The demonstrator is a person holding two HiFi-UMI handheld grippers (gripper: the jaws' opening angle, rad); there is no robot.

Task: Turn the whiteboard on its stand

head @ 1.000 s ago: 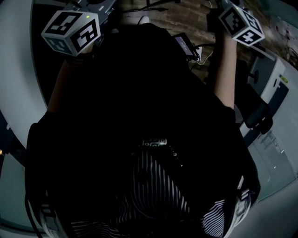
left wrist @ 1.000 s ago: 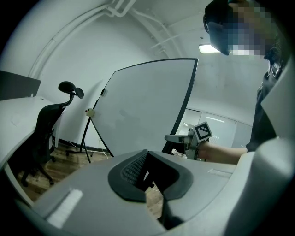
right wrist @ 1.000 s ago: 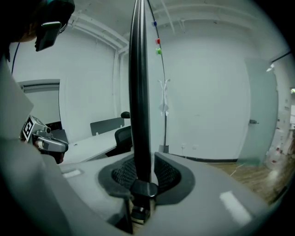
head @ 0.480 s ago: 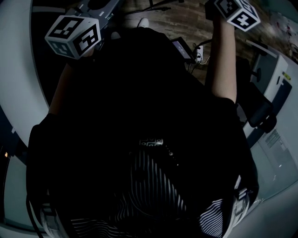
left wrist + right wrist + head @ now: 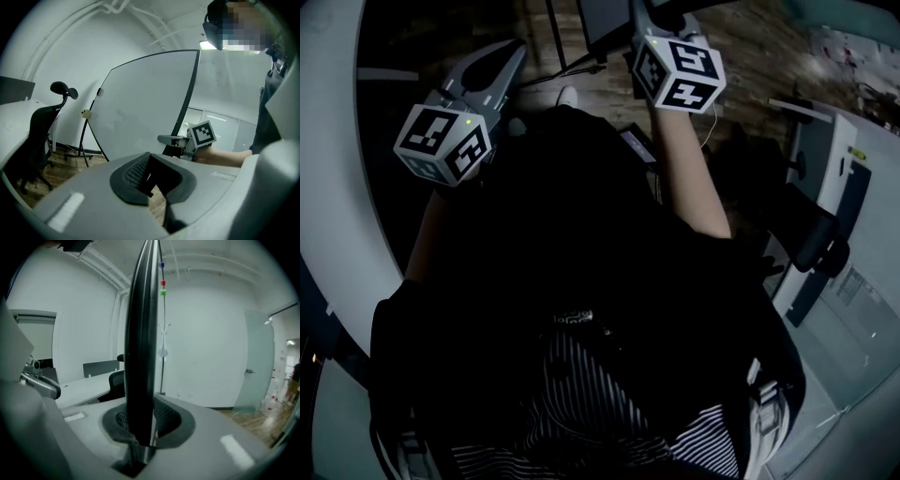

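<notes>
The whiteboard (image 5: 140, 103) stands upright on its stand, a white panel in a dark frame, seen in the left gripper view. My right gripper (image 5: 164, 139) holds the board's right-hand frame edge. In the right gripper view that dark edge (image 5: 143, 333) runs straight up between the pads, and the right gripper (image 5: 140, 427) is shut on it; its jaws have just been closing on the edge. My left gripper (image 5: 147, 176) hangs apart from the board, open, with only floor showing through its gap. In the head view its marker cube (image 5: 441, 141) is at the left and the right cube (image 5: 675, 70) near the top middle.
A black office chair (image 5: 42, 136) stands left of the board, beside a thin stand leg (image 5: 84, 136). A desk (image 5: 84, 385) and another chair lie beyond the right gripper. A glass door (image 5: 258, 366) is at the right. A grey machine (image 5: 844, 187) stands at my right side.
In the head view the right gripper's cube has moved from the top right toward the middle. The left cube has shifted slightly down, and more of the left gripper's jaws shows.
</notes>
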